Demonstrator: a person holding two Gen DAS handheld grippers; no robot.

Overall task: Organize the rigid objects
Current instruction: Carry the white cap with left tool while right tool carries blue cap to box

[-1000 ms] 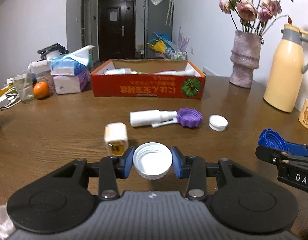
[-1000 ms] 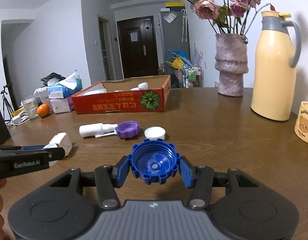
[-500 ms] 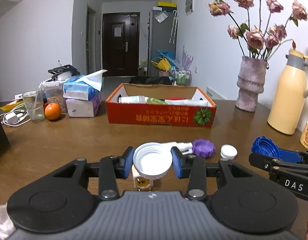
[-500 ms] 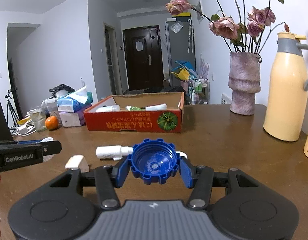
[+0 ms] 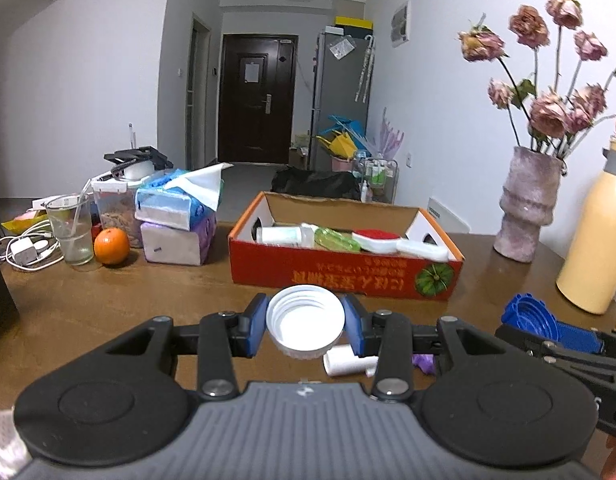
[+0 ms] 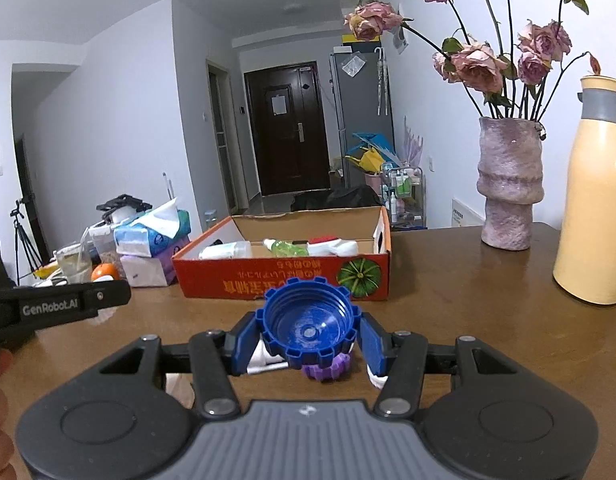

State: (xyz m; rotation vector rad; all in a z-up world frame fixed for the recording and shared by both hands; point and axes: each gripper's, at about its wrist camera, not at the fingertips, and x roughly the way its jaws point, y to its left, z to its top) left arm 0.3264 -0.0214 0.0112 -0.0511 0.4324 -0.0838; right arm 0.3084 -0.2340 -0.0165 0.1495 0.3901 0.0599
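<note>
My left gripper [image 5: 304, 325] is shut on a white ribbed cap [image 5: 304, 320] and holds it above the table, short of the red cardboard box [image 5: 344, 276]. My right gripper [image 6: 309, 330] is shut on a blue notched cap [image 6: 308, 326], also raised; that cap shows at the right of the left wrist view [image 5: 526, 314]. The box [image 6: 283, 280] holds a white bottle, a green bottle and a red-and-white item. A white spray bottle [image 5: 346, 362] and a purple cap [image 6: 326, 370] lie on the table below the grippers.
A pink vase with dried roses [image 5: 528, 208] and a yellow thermos [image 5: 596, 248] stand at the right. Tissue packs [image 5: 175, 220], an orange [image 5: 111, 246], a glass [image 5: 69, 228] and cables lie at the left. My left gripper crosses the right wrist view [image 6: 47, 308].
Both grippers have risen with their caps and moved toward the red box; the table items have dropped below them in view.
</note>
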